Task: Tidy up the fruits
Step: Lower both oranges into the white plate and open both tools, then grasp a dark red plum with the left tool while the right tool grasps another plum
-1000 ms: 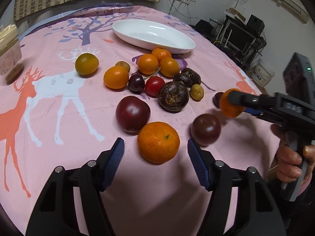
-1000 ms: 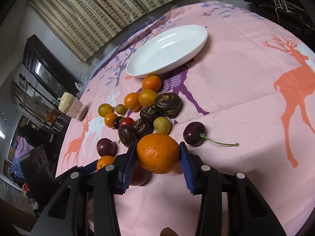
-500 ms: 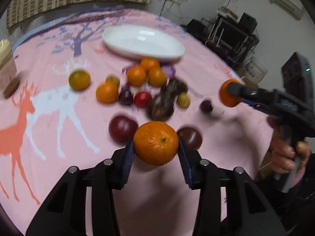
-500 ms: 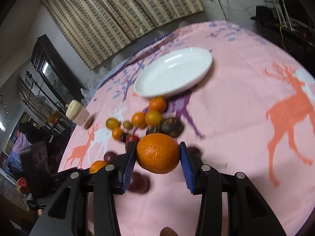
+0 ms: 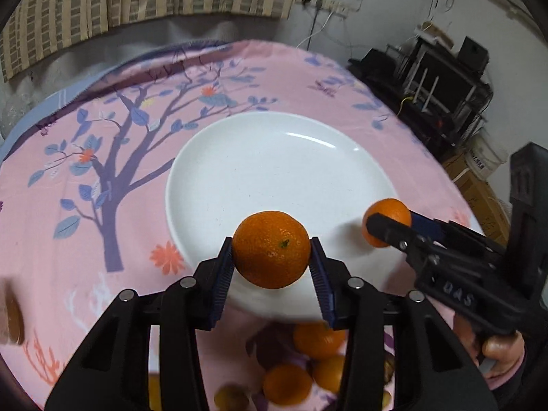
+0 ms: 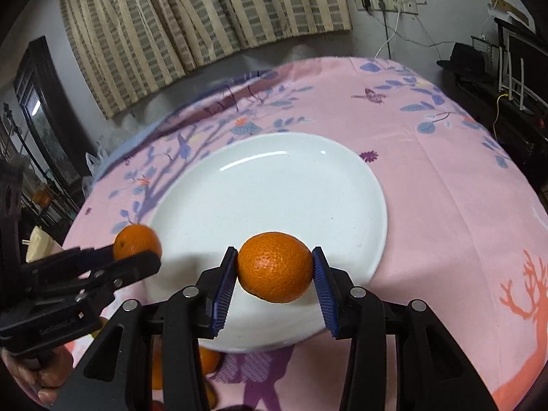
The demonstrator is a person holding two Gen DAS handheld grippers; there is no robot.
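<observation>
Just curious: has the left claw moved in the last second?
Yes. The left claw, open by the fruit pile before, now grips an orange over the white plate.

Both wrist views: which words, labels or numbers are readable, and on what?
"DAS": raised letters on the body of the right gripper, seen from the left wrist view.
Raised lettering on the left gripper body in the right wrist view: too blurred to read.
Print on a box off the table: too small to read.

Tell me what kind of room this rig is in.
Probably a lived-in home room: a round table under a pink printed tablecloth, striped curtains behind it, and a shelf of electronics against the wall.
</observation>
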